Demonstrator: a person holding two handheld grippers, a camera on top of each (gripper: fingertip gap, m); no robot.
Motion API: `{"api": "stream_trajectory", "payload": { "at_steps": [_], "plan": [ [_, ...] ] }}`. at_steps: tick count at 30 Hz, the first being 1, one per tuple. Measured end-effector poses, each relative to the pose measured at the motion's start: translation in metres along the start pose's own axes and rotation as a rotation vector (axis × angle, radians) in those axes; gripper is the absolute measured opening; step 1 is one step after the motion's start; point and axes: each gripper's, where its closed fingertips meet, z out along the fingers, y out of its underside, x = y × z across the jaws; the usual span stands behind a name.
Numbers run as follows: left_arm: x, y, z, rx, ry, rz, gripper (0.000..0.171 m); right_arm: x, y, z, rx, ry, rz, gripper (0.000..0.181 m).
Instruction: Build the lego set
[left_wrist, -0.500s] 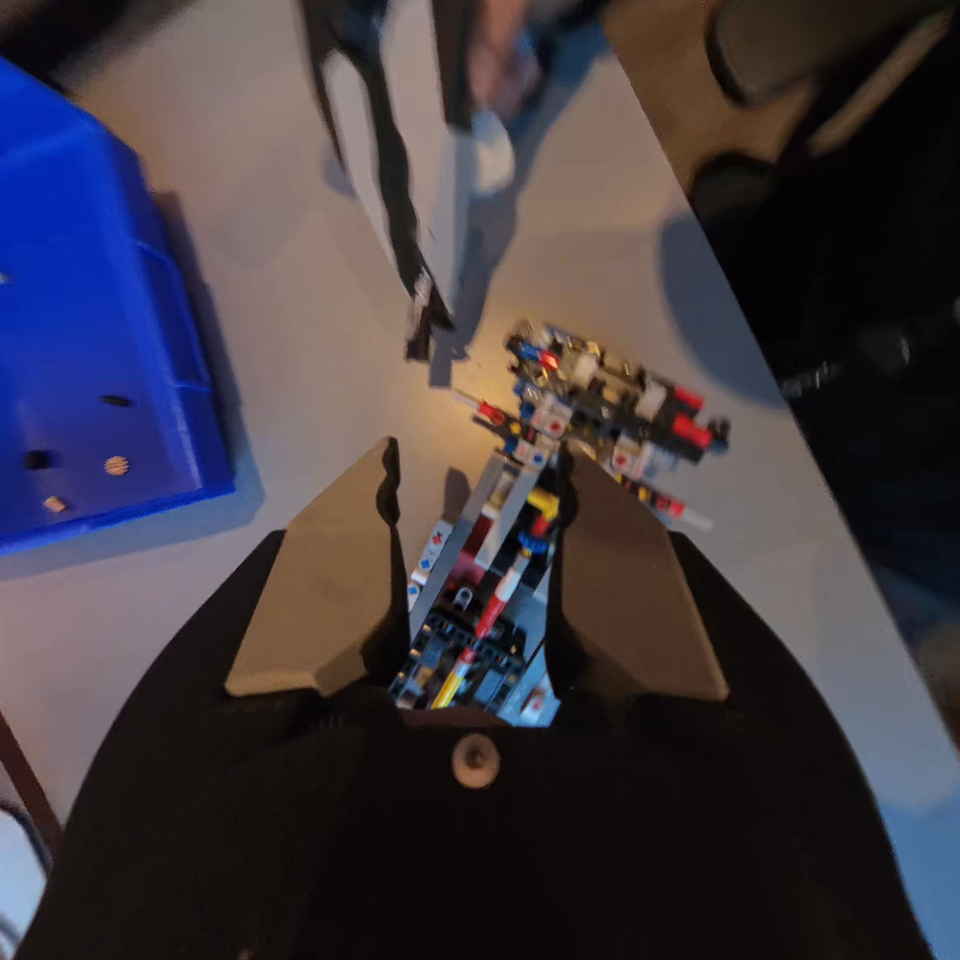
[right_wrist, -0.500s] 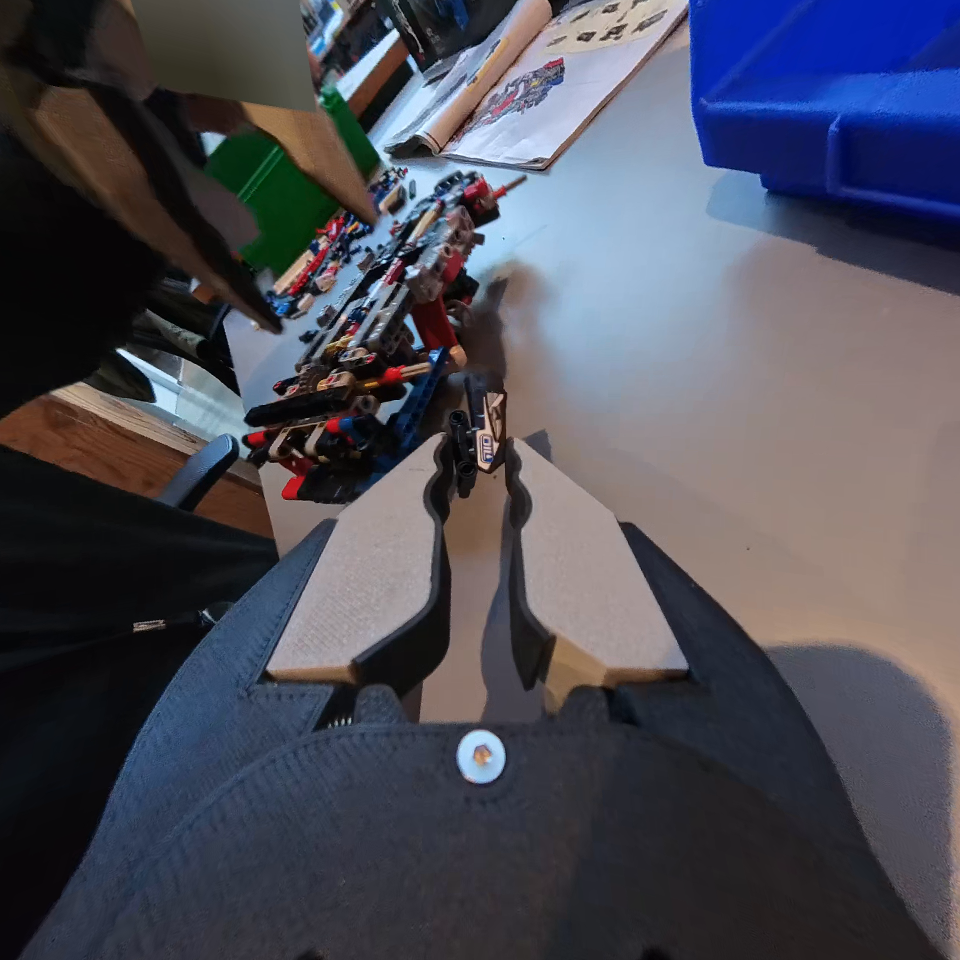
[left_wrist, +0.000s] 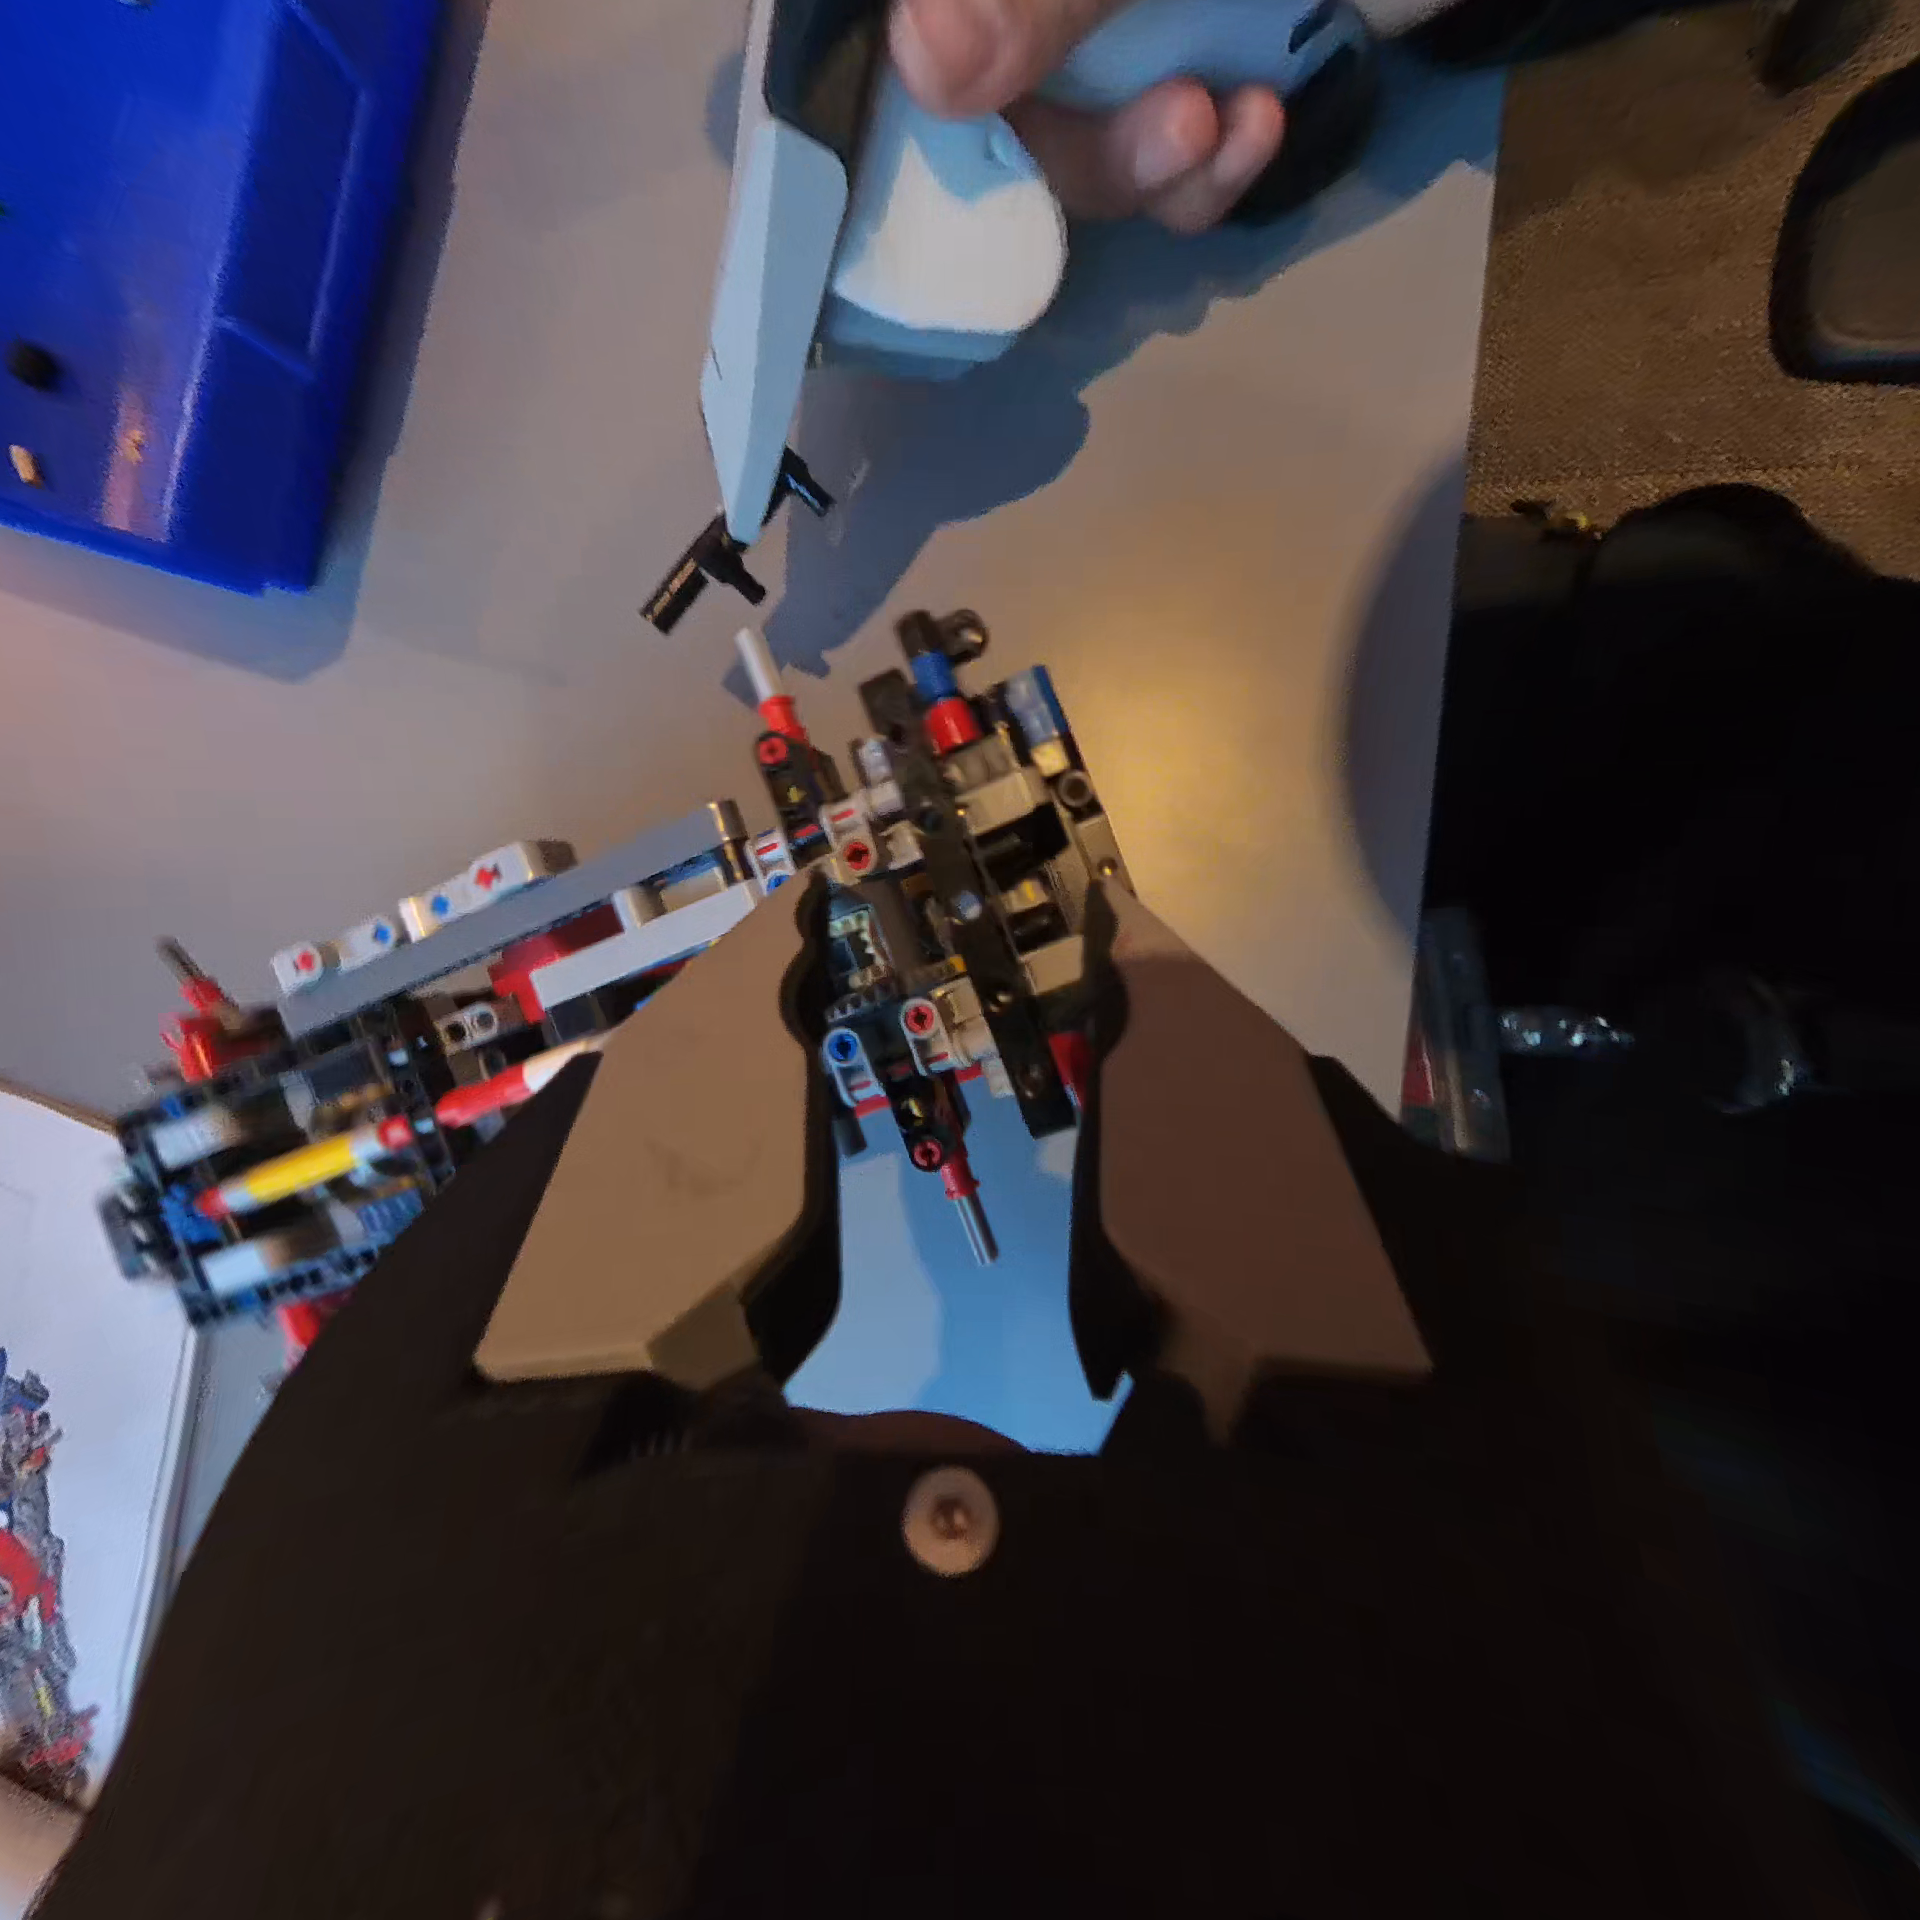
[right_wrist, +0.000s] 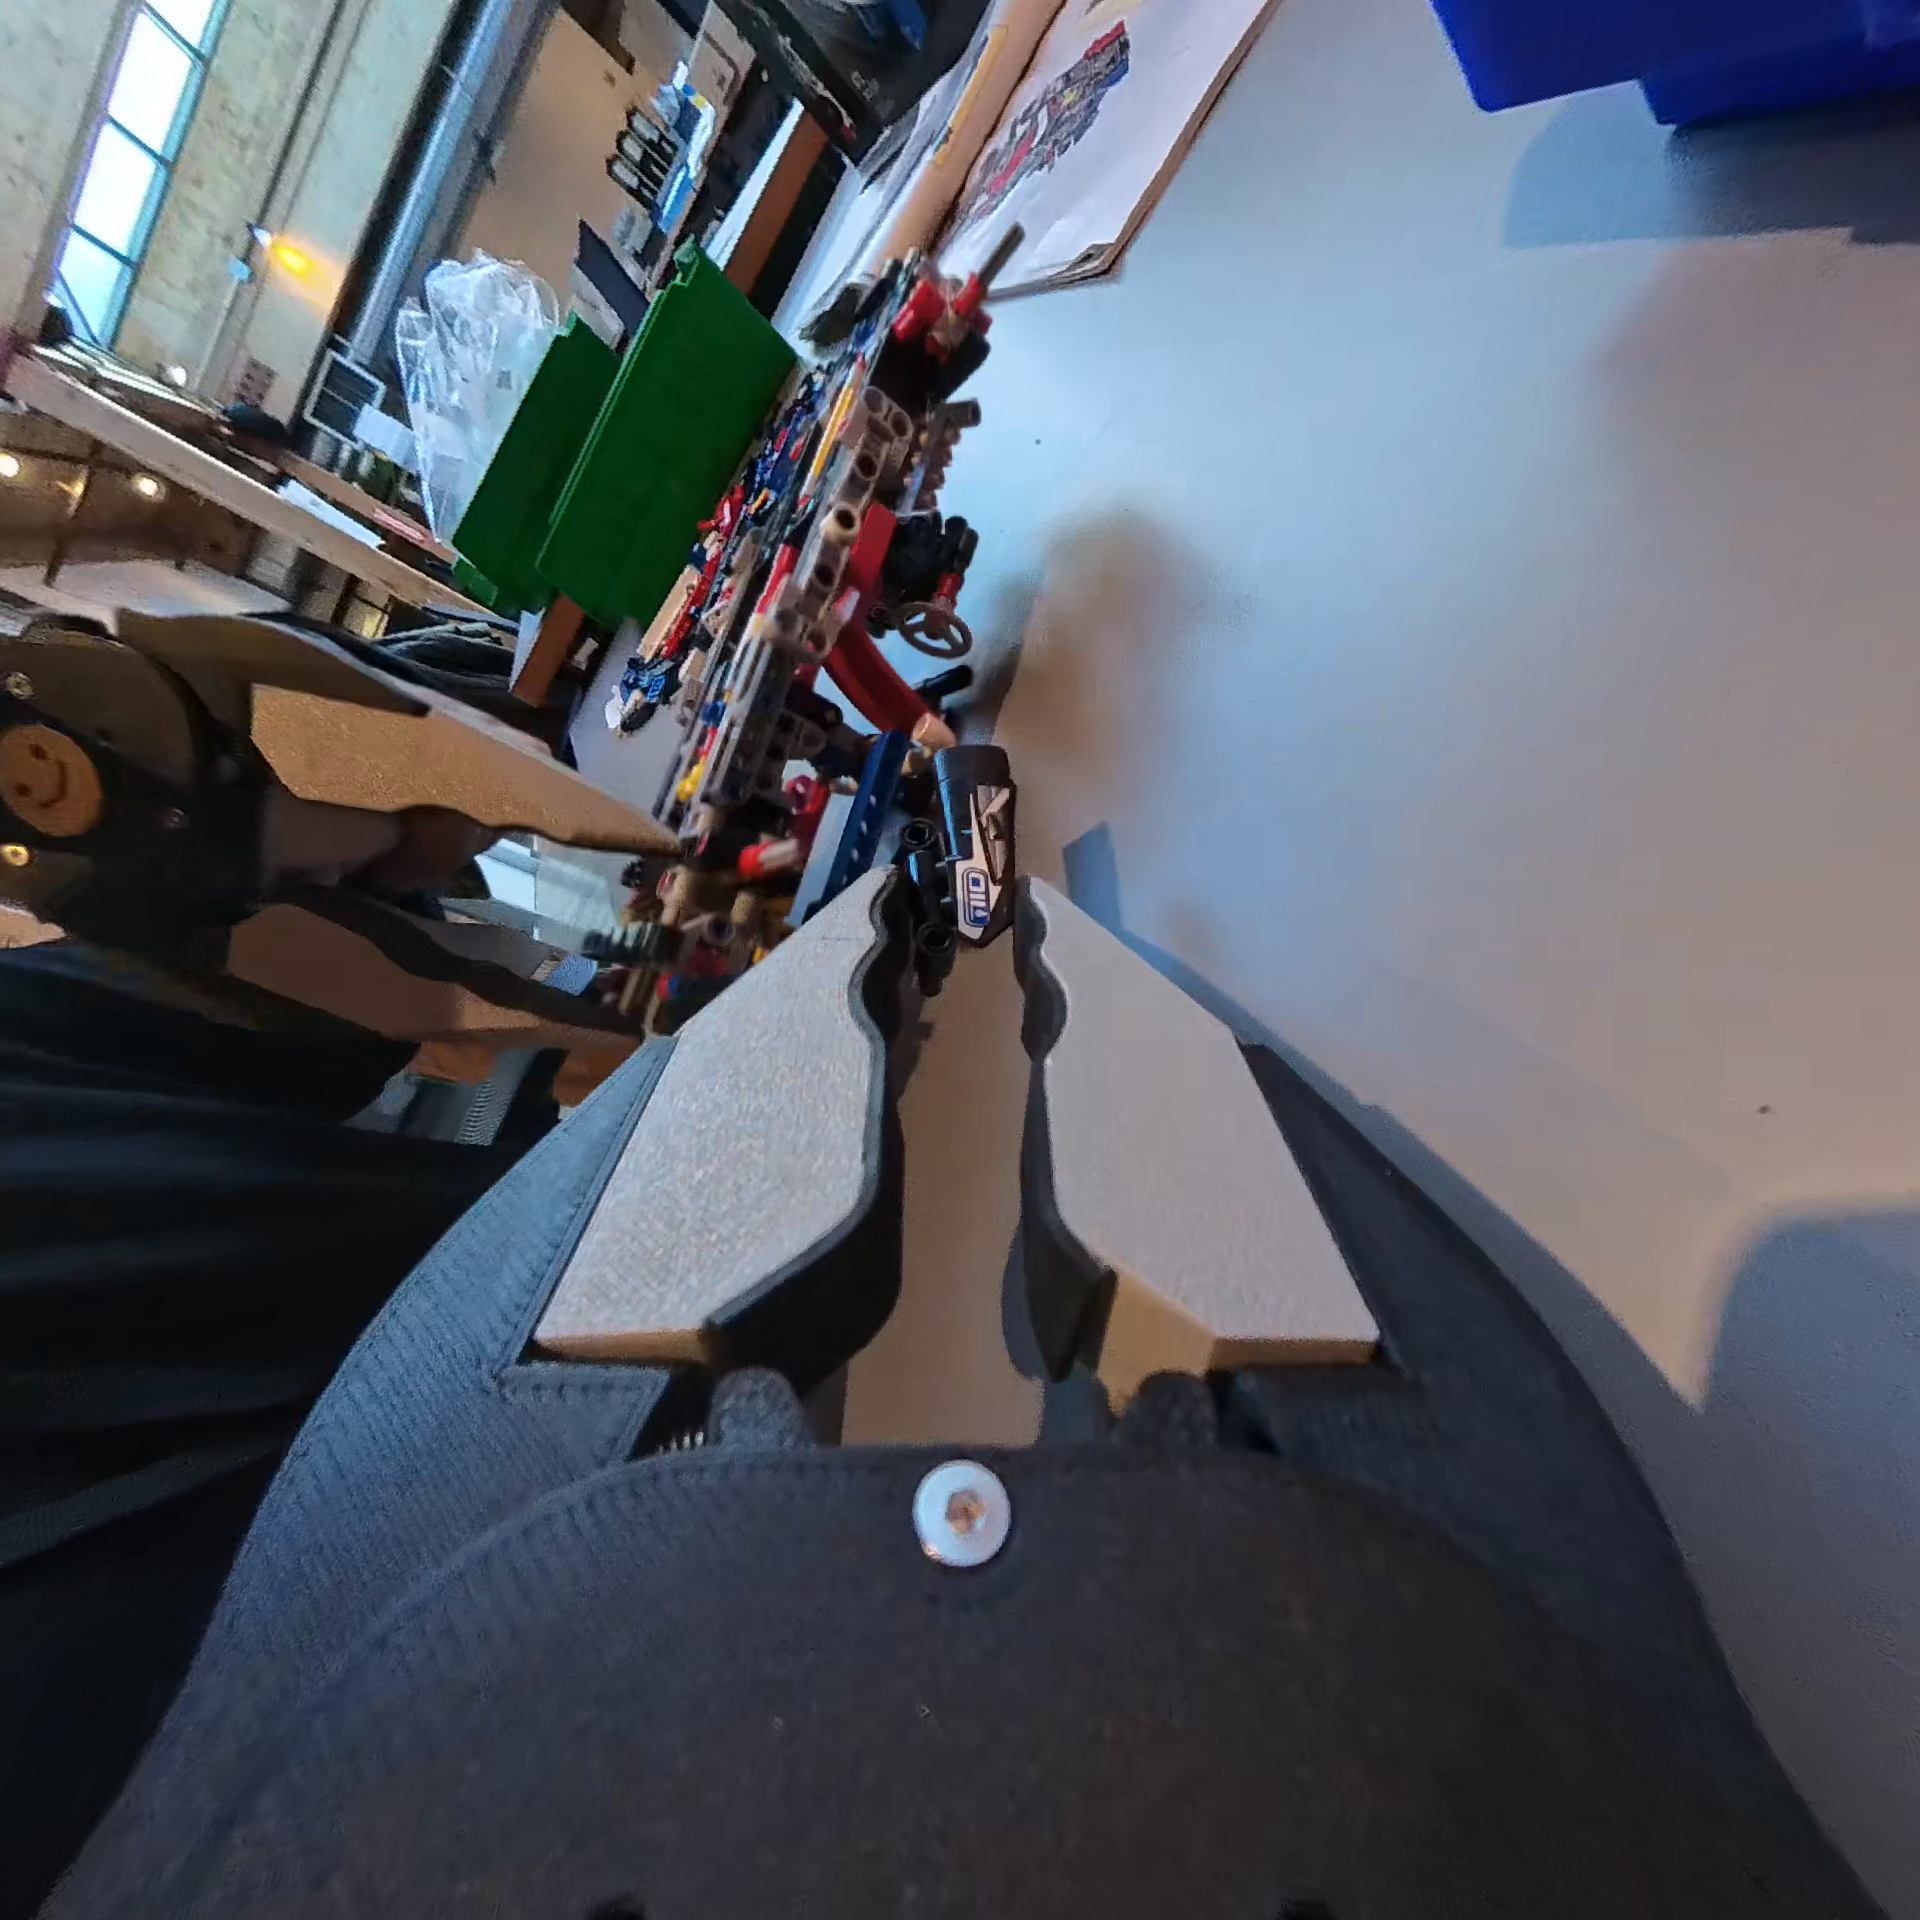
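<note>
Clamped on the chassis end of the half-built Lego vehicle (left_wrist: 935, 935), the left gripper (left_wrist: 951, 914) steadies it on the grey table (left_wrist: 1195, 520) while the right gripper (right_wrist: 954, 899), pinching a small black stickered panel piece (right_wrist: 975, 842), hovers just beside the model, apparently to attach it

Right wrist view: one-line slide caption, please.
Right gripper pinches a small black piece beside the lego model on the grey table.

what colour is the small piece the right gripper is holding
Black, with a white and blue sticker on one face; the small piece in the right gripper shows best in the right wrist view.
</note>
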Motion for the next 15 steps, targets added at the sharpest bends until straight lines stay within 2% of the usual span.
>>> {"api": "stream_trajectory", "payload": {
  "at_steps": [2,6,10,15],
  "plan": [
    [0.005,0.01,-0.007,-0.011,0.016,-0.002,0.034,-0.003,0.001,0.0,0.014,-0.004,0.004,0.016],
    [0.008,0.03,-0.022,0.001,0.02,-0.039,0.025,-0.012,0.006,0.002,0.023,-0.027,0.013,0.016],
    [0.003,0.056,-0.033,-0.035,-0.036,-0.063,0.036,-0.022,0.012,0.007,0.041,-0.028,-0.009,0.016],
    [0.0,0.073,-0.039,-0.014,-0.058,-0.096,0.032,-0.03,0.012,0.007,0.117,-0.008,-0.017,0.016]
  ]
}}
